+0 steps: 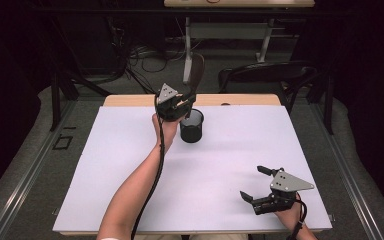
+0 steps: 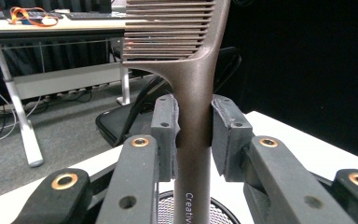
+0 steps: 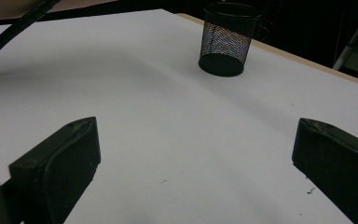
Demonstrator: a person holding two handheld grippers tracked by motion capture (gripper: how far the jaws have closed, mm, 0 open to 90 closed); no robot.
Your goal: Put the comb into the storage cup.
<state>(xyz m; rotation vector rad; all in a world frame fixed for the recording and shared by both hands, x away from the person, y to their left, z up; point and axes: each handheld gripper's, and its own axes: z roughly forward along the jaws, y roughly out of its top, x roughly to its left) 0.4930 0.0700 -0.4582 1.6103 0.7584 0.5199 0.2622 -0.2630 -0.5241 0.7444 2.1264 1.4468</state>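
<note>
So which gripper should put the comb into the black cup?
The left gripper. It is shut on the brown comb, held upright right above the black mesh cup, so it likely only needs to lower and let go. The right gripper is open, holds nothing, and sits far off near the table's near edge.

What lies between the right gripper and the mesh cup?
Nothing: bare white table runs from the right gripper to the mesh cup, in the right gripper view.
</note>
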